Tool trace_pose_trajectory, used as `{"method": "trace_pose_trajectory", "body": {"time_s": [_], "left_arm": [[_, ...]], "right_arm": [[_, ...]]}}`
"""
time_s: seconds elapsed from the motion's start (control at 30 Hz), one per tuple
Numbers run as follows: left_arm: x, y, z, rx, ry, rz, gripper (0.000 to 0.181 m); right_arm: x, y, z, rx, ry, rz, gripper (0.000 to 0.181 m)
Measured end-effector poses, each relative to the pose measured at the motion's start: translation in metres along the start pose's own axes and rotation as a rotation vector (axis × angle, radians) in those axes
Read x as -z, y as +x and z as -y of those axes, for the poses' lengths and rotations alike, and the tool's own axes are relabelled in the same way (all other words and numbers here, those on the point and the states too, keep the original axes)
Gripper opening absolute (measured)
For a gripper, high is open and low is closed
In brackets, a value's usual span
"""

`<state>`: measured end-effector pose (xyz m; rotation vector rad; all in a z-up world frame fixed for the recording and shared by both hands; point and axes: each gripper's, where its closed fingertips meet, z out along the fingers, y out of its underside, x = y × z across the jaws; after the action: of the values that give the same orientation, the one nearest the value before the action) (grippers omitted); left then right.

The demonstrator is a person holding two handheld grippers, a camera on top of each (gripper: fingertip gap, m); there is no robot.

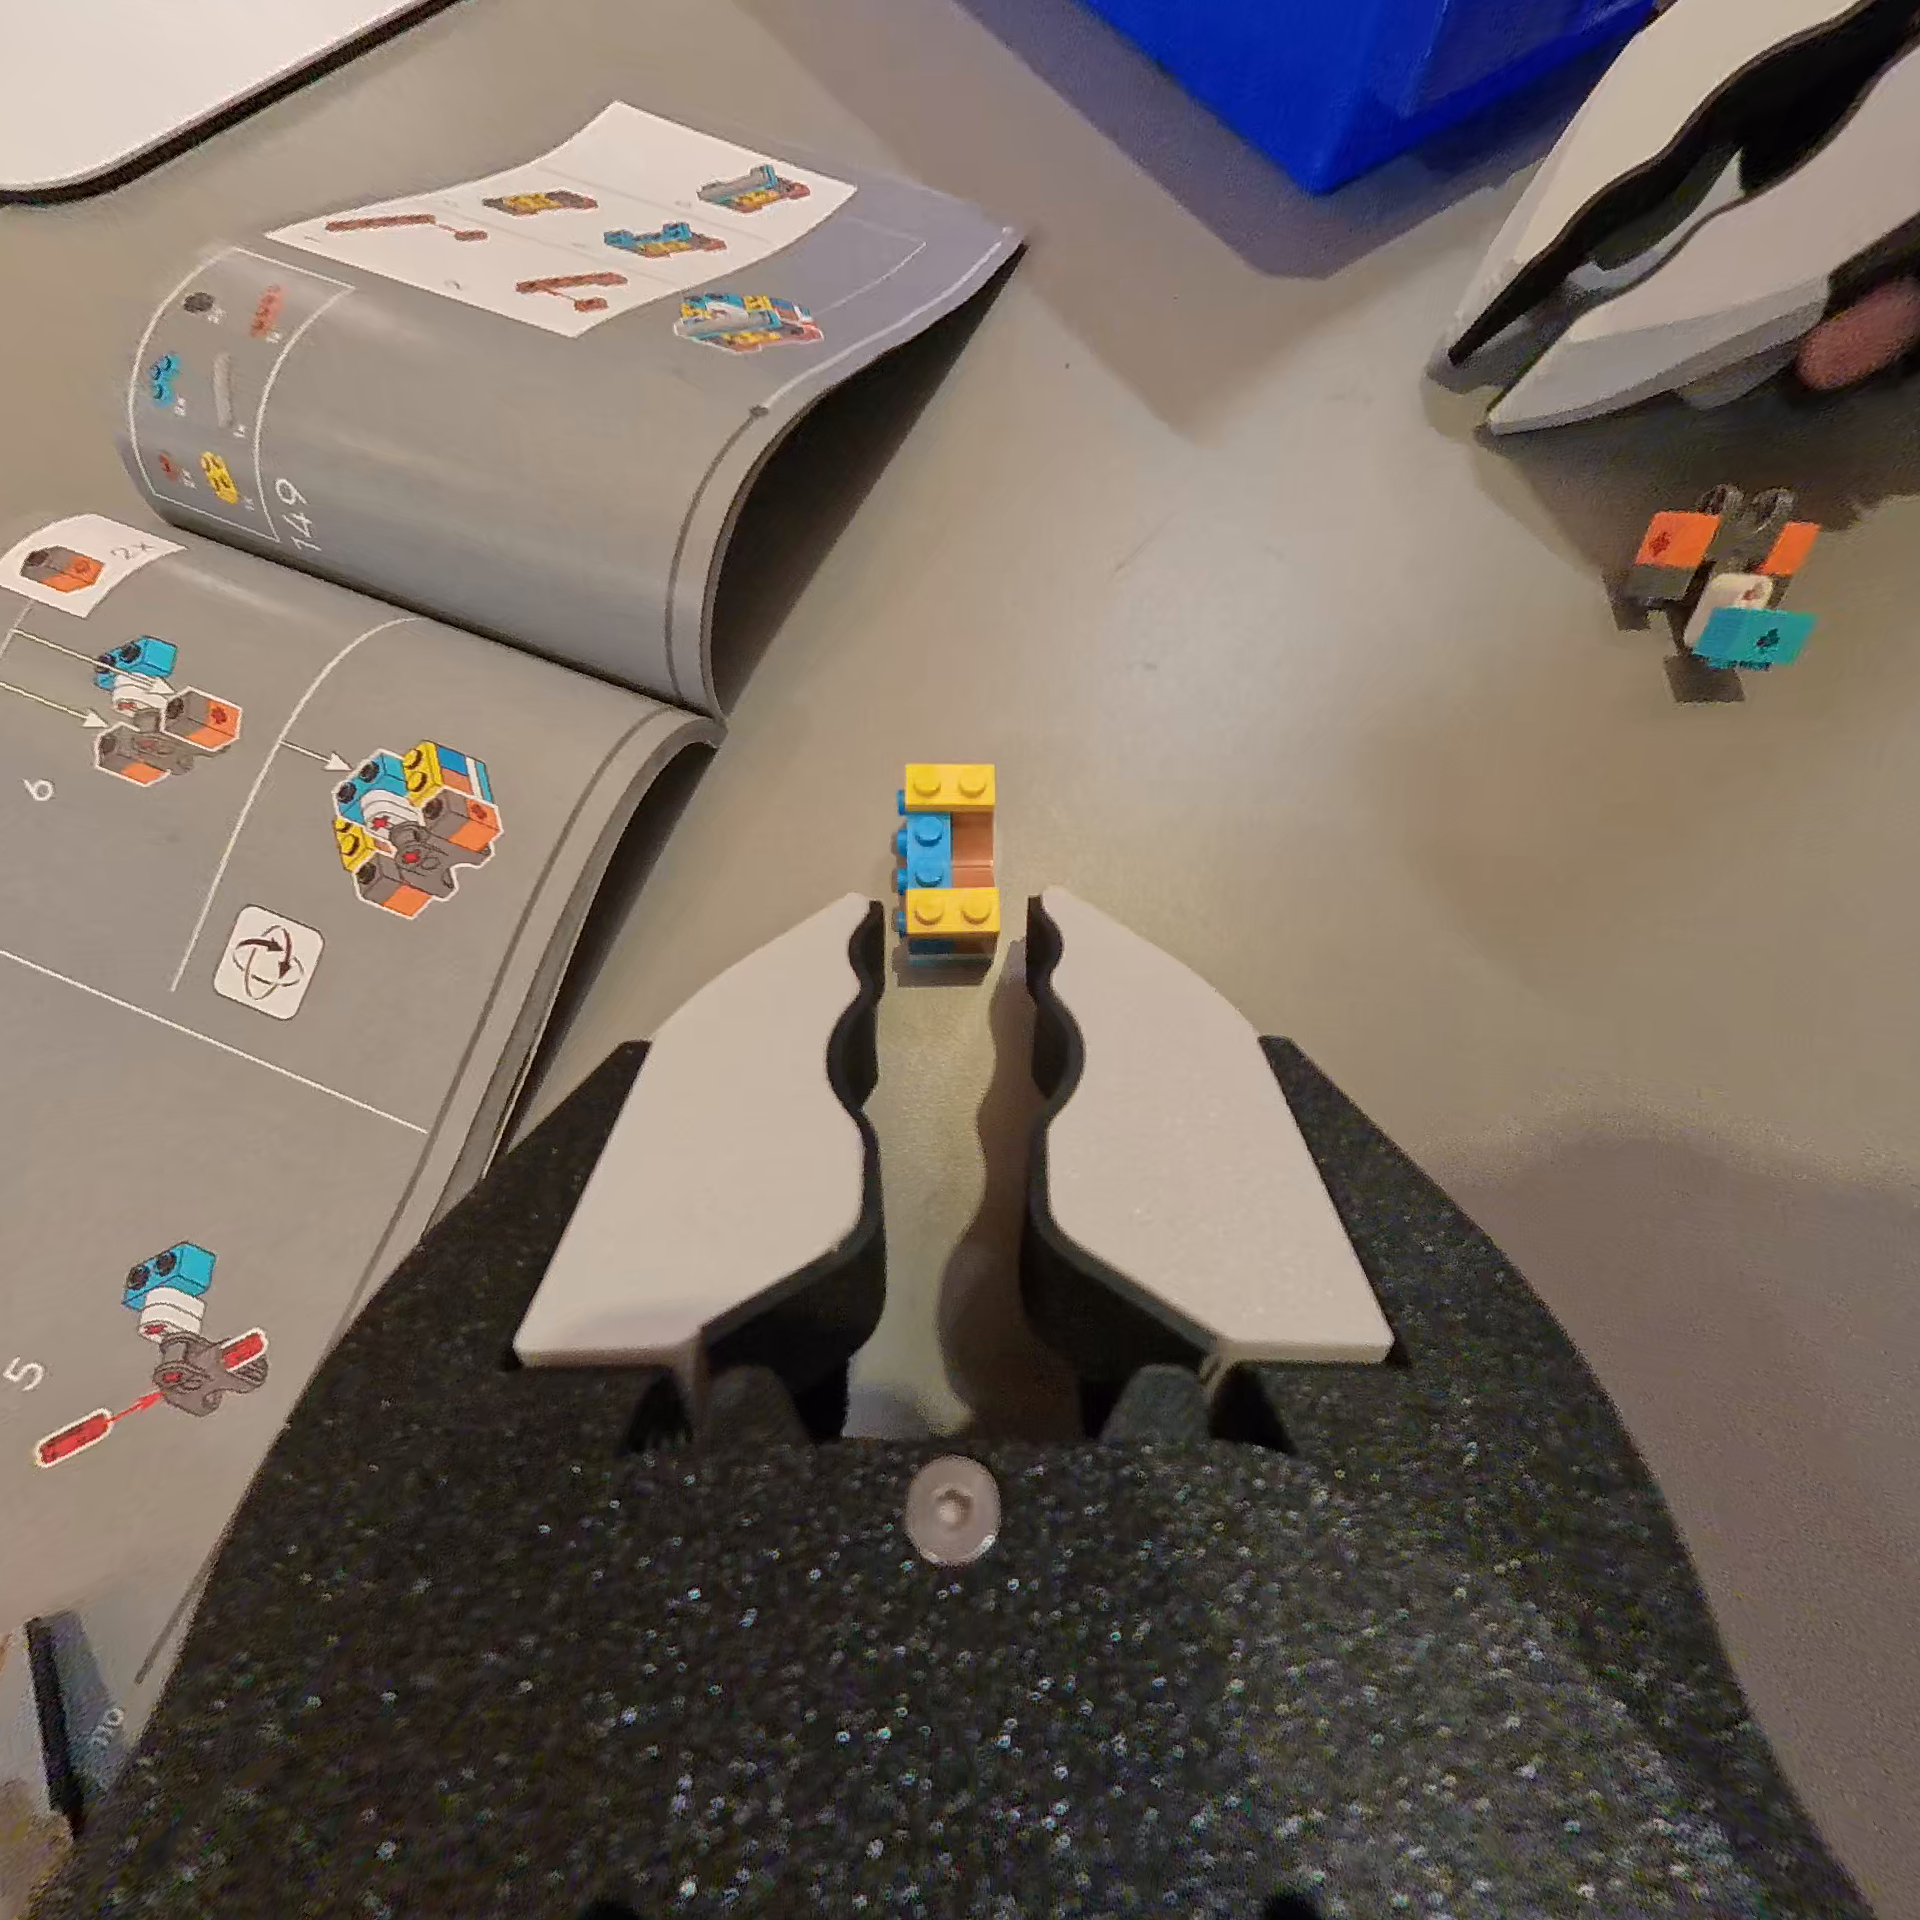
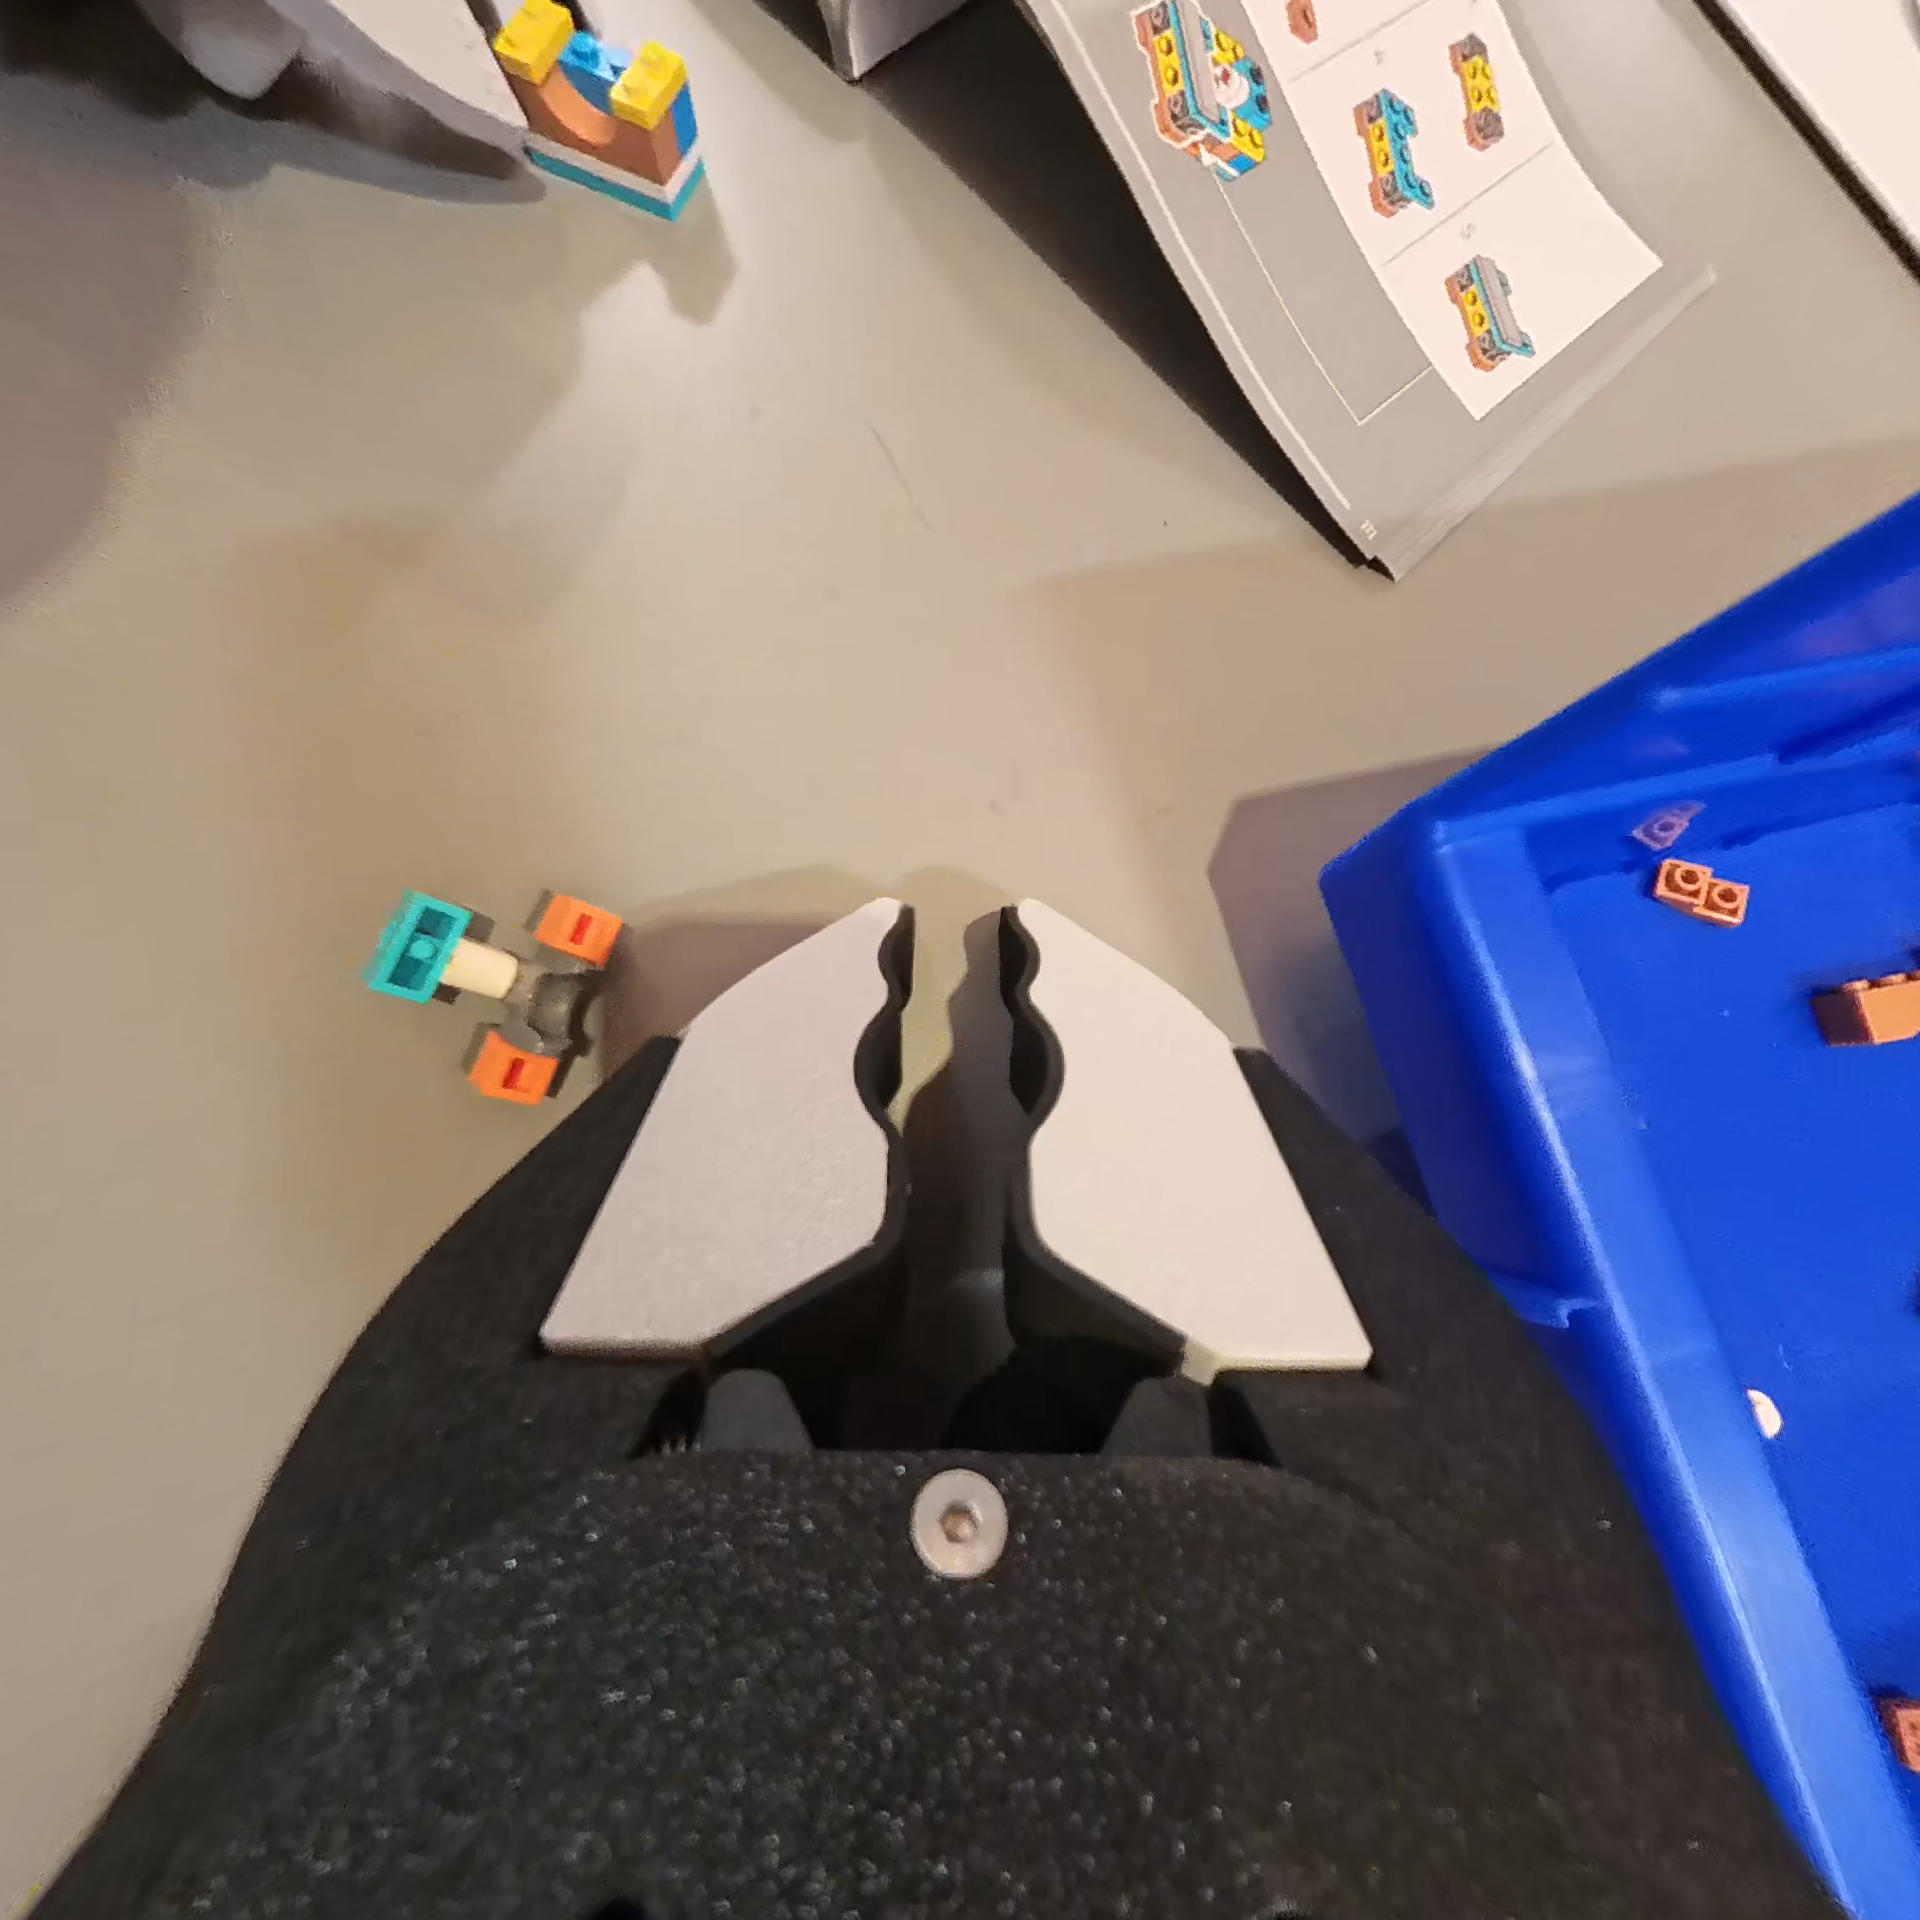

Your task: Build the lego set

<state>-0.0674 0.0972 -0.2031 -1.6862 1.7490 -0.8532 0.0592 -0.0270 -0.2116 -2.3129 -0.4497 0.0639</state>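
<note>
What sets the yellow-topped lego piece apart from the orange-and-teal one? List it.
The yellow-topped assembly stands upright, studs up, stacked from yellow, blue and brown bricks; the orange-and-teal assembly lies flat, its parts branching from a dark grey joint. The first sits just ahead of the left tool; the second lies left of the right tool. Both rest ungripped on the grey table.

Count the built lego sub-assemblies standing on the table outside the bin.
2: the yellow-and-blue arch piece just ahead of the left gripper, and the orange-and-teal piece beside the right gripper.
</note>
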Motion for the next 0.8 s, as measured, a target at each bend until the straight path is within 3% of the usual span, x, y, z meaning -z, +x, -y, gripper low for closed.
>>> {"method": "trace_pose_trajectory", "body": {"time_s": [0.37, 0.6, 0.8], "left_arm": [[0.003, 0.003, -0.003, -0.019, -0.004, -0.005, 0.027], [0.003, 0.003, -0.002, -0.018, 0.001, -0.006, 0.027], [0.004, 0.005, -0.002, -0.031, 0.01, -0.016, 0.027]], "right_arm": [[0.018, 0.002, 0.012, 0.102, 0.074, -0.034, 0.02], [0.032, -0.02, 0.018, 0.297, 0.108, 0.009, 0.028], [0.043, -0.049, 0.019, 0.474, 0.125, 0.133, 0.034]]}}
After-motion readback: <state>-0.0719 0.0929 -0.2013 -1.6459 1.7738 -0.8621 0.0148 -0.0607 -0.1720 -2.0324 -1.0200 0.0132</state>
